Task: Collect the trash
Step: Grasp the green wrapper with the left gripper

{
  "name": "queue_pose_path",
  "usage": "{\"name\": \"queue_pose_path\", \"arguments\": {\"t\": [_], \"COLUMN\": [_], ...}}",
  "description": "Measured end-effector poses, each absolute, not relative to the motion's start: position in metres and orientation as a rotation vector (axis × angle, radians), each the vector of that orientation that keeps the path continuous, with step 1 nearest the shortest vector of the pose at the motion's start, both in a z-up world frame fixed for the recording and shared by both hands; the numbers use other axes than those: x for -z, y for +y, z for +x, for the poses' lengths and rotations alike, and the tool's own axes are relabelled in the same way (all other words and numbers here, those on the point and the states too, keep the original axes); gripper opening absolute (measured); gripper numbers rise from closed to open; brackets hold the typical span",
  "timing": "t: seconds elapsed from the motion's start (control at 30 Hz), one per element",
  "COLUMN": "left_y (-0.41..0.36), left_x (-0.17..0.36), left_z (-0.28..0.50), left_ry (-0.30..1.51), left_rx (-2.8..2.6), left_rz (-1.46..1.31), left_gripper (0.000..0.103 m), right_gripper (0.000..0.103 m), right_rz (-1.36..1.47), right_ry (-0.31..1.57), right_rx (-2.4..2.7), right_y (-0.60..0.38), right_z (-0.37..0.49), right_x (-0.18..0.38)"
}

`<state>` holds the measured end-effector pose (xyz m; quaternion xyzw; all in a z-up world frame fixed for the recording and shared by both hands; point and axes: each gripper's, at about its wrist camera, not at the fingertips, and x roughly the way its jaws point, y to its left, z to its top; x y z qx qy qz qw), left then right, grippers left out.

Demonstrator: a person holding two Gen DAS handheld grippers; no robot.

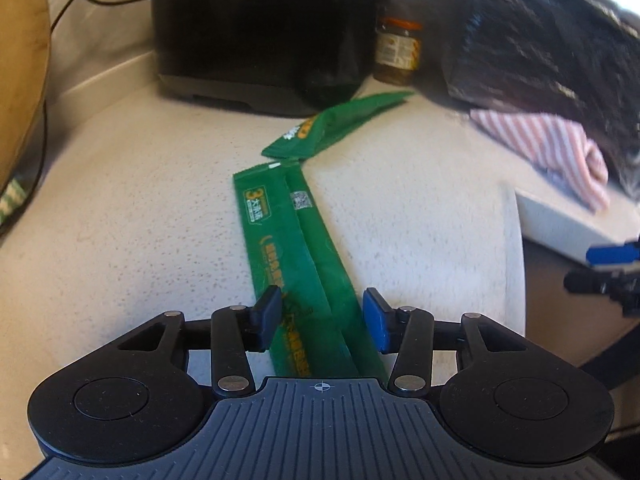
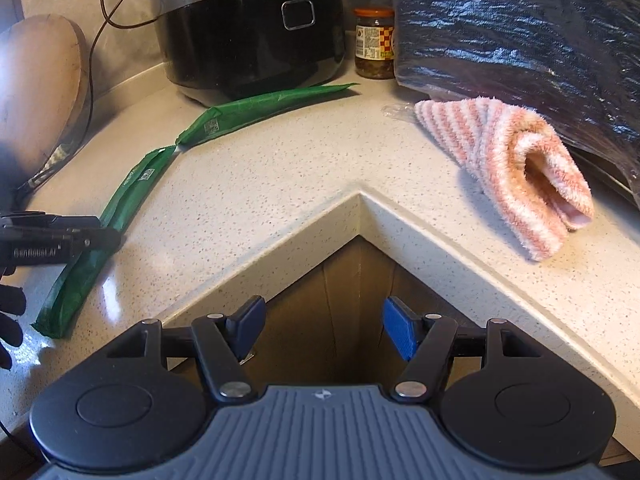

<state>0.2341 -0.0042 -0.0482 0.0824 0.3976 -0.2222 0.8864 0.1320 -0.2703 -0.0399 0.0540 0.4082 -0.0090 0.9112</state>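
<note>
Speckled pale stone forms an L-shaped countertop [image 2: 304, 168] whose inner corner notches toward the right wrist camera, with wooden cabinet fronts below it. At the back stands a black rice cooker [image 2: 248, 36], the landmark here. Just right of the cooker sits a glass jar [image 2: 374, 44] with an orange lid, and right of the jar a dark plastic bag [image 2: 520, 40] bulges over the counter. A pink striped towel [image 2: 516, 168] lies folded in front of that bag.

From the cooker's base a strip of green sachets [image 1: 280, 236] runs forward across the counter toward the left edge, two joined packets bending at their seam. The left gripper [image 1: 322, 318] sits over the near end of the strip; its jaws stand wide, the packet lying between the blue pads without being pressed. The right gripper [image 2: 324, 330] hovers off the counter's inner corner, well forward of the cooker, jaws parted and holding nothing.
</note>
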Motion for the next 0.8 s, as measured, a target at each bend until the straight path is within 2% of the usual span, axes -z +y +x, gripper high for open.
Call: {"name": "queue_pose_path", "arguments": {"t": [0.07,0.23,0.33,0.47,0.57,0.77,0.8], "left_y": [-0.004,0.0,0.004,0.008,0.012,0.017,0.018], "left_x": [0.047,0.046,0.046,0.048,0.047,0.047,0.047], "left_z": [0.234,0.237,0.233,0.225,0.224,0.223,0.224], "left_ry": [0.845,0.87,0.862,0.818,0.826,0.824,0.823], "left_rx": [0.435,0.404,0.394,0.402,0.414,0.415,0.417], "left_rz": [0.179,0.125,0.088,0.101,0.083,0.045,0.037], "left_gripper": [0.053,0.051,0.051,0.041,0.036,0.035,0.035], "right_gripper": [0.066,0.066,0.074,0.076,0.076,0.076,0.072], "right_rz": [0.103,0.085,0.106,0.131,0.166,0.168,0.176], "right_ry": [0.832,0.754,0.713,0.719,0.752,0.848,0.861], "right_rx": [0.017,-0.028,-0.07,-0.097,-0.069,0.081,0.092], "right_y": [-0.268,-0.255,-0.239,-0.206,-0.184,-0.154,-0.153], "right_z": [0.134,0.16,0.195,0.261,0.314,0.39,0.396], "right_x": [0.038,0.011,-0.011,-0.023,-0.014,0.033,0.039]}}
